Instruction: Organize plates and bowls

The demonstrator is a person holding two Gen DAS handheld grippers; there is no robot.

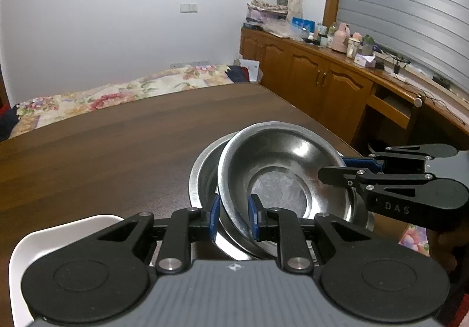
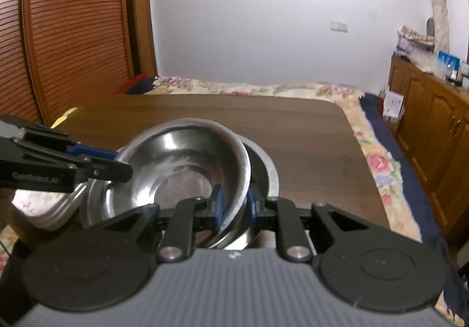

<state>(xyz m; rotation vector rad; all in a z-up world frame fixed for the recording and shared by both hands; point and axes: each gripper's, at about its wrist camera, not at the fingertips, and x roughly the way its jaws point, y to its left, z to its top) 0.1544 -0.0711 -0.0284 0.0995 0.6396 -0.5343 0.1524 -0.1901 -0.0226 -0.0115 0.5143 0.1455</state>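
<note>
Two steel bowls sit on the brown table [image 1: 117, 136]. The upper steel bowl [image 1: 278, 168] [image 2: 176, 157] lies tilted inside the lower steel bowl [image 1: 202, 174] [image 2: 266, 171]. My left gripper [image 1: 234, 215] [image 2: 120, 162] is shut on the upper bowl's near-left rim, one blue pad inside and one outside. On the opposite rim, my right gripper [image 1: 337, 167] [image 2: 234, 203] is shut the same way. A white plate [image 1: 58, 236] lies on the table under the left gripper's body.
A pale dish with a metal rim [image 2: 32, 201] sits beside the bowls at the table's left. Beyond the table lies a bed with a floral cover [image 1: 102, 98]. Wooden cabinets [image 1: 307, 71] with clutter on top run along the right wall. Slatted wooden doors [image 2: 73, 33] stand at the left.
</note>
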